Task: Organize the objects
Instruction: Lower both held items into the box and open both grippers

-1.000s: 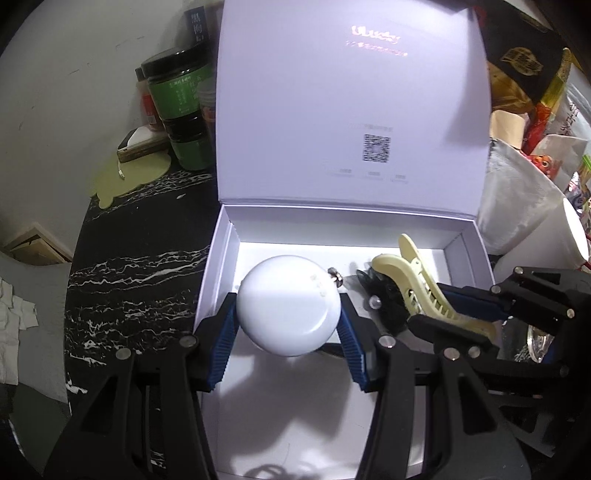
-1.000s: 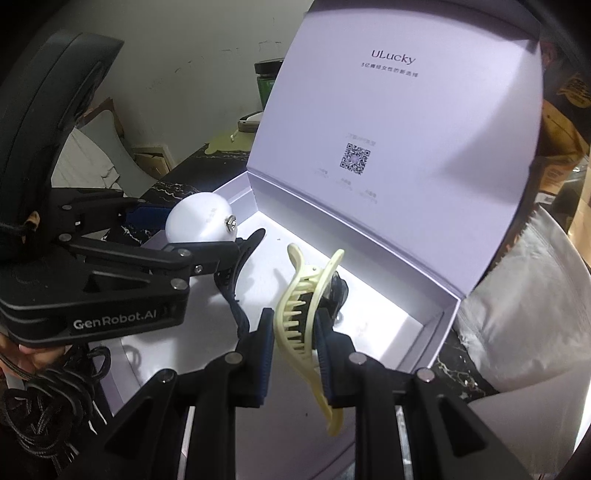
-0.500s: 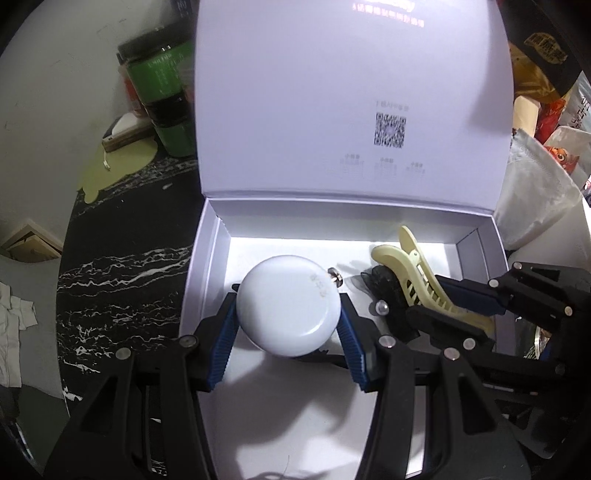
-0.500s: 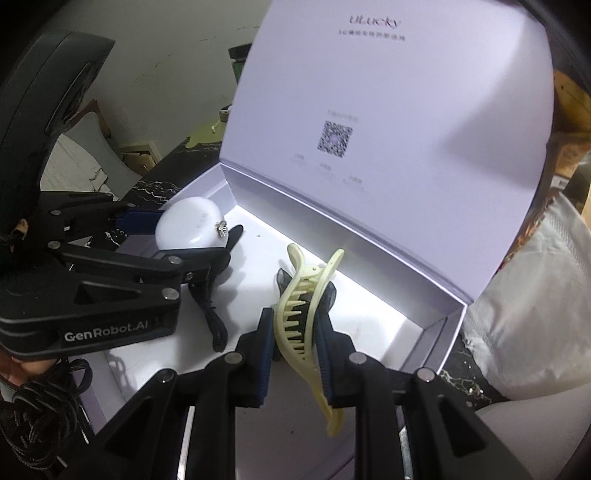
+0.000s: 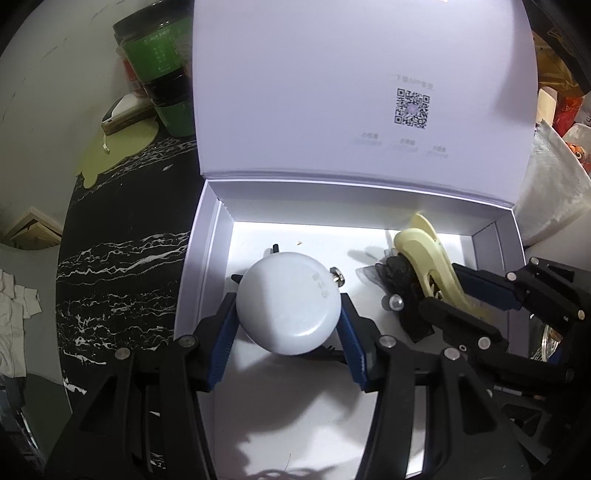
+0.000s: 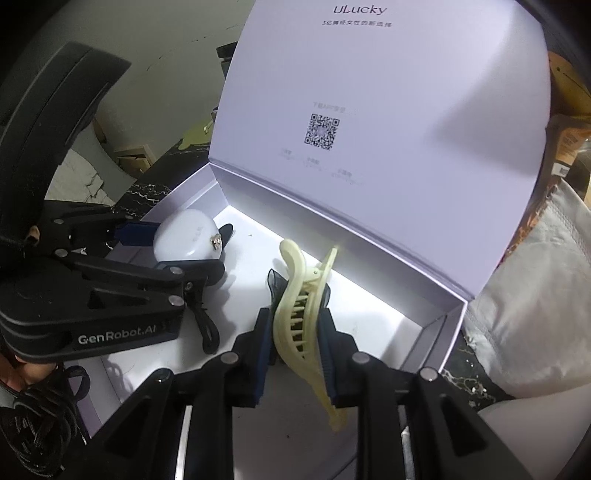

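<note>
Box (image 5: 207, 266) walls hem both tools: left (image 5: 288, 332) clamps puck (image 5: 288, 302), right (image 6: 295, 343) apparently loosening on clip (image 6: 299, 306)

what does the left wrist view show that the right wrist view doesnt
Only the left wrist view: green jars behind the box and a pearl bead beside the black bow.

Only the right wrist view: the ULucky print on the lid and the clip's teeth.

Both: the open box, the left tool clamping the white case, and the cream clip between the right tool's just-opening jaws.
</note>
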The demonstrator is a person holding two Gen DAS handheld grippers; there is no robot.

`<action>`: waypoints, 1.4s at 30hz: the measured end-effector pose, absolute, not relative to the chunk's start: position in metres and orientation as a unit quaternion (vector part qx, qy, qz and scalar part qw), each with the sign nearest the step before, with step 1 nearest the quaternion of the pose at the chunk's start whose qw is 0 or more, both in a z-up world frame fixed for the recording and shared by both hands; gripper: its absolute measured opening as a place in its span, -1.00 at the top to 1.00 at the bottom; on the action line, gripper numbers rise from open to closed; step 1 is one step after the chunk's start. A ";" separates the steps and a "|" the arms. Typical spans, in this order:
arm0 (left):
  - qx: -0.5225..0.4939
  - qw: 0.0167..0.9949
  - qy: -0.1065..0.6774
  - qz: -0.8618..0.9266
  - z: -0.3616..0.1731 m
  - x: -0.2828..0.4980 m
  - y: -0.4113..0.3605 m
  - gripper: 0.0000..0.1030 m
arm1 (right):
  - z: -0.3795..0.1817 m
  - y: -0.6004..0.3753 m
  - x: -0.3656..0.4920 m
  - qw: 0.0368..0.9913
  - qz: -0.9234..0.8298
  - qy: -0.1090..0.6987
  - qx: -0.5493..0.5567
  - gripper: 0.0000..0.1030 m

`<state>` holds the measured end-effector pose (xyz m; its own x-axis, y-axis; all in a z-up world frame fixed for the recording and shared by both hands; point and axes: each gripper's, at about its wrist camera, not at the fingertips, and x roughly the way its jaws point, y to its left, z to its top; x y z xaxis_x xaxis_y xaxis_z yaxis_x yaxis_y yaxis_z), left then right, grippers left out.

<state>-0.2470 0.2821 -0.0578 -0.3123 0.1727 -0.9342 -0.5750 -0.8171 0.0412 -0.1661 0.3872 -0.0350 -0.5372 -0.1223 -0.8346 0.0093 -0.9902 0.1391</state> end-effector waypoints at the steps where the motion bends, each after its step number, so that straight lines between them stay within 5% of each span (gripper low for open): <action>1: -0.535 0.236 0.188 0.789 -0.057 -0.247 0.282 0.02 | -0.034 0.387 -0.166 0.036 -0.875 -0.058 0.479 0.41; 6: -0.525 0.228 0.198 0.796 -0.054 -0.242 0.281 -0.06 | -0.030 0.390 -0.161 0.031 -0.876 -0.059 0.477 0.16; 42: -0.428 0.175 0.126 0.878 0.037 -0.205 0.209 -0.20 | 0.048 0.349 -0.123 0.043 -0.919 -0.012 0.392 0.05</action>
<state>-0.2052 0.2091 0.0369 -0.5732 0.1998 -0.7947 -0.4145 -0.9073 0.0709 -0.1235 0.3488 0.0482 -0.6889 -0.0885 -0.7194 0.0701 -0.9960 0.0554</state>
